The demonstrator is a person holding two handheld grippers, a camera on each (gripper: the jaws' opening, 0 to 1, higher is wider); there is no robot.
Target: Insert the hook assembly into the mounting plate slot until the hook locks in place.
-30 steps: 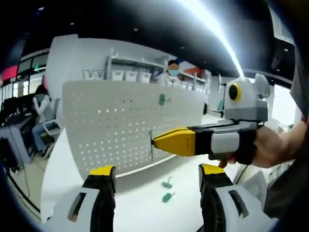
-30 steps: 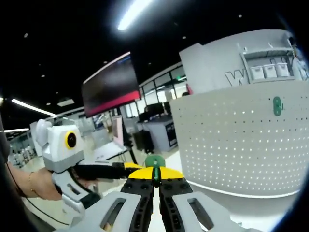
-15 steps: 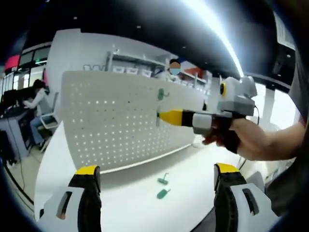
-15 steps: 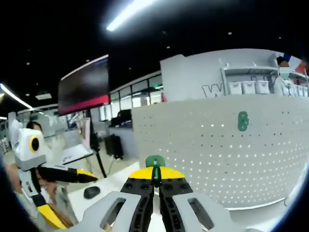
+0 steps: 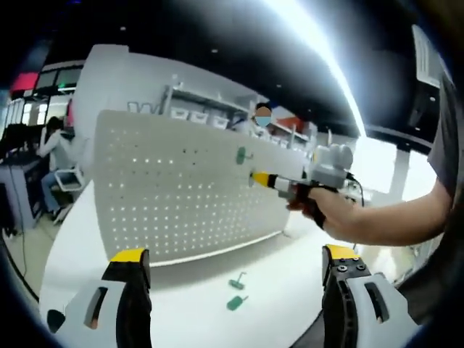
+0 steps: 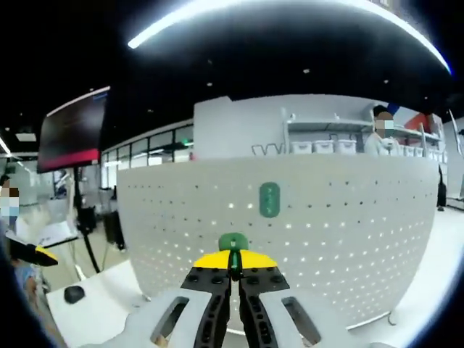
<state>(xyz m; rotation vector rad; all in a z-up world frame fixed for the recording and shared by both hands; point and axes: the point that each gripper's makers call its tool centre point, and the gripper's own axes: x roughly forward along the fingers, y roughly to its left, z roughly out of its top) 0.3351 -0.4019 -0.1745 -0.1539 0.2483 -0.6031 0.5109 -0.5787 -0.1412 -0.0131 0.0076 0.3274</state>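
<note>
The white perforated mounting plate (image 5: 174, 196) stands upright on the white table, with one green hook (image 5: 241, 154) hanging on it. In the left gripper view a hand holds my right gripper (image 5: 258, 178) with its tip close to the plate, just right of and below that hook. In the right gripper view my right gripper (image 6: 233, 262) is shut on a green hook assembly (image 6: 233, 242), facing the plate (image 6: 341, 239) below the mounted hook (image 6: 269, 199). My left gripper (image 5: 235, 264) stands open over the table, holding nothing.
Two loose green hooks (image 5: 235, 281) (image 5: 233, 303) lie on the white table (image 5: 290, 304) in front of the plate. A dark mouse-like object (image 6: 72, 293) sits at the table's left. Shelves with bins (image 6: 322, 146) and people are behind the plate.
The right gripper with its hook has moved away from the left gripper, up toward the plate near the mounted hook; its view now faces the plate. The left gripper stays open.
</note>
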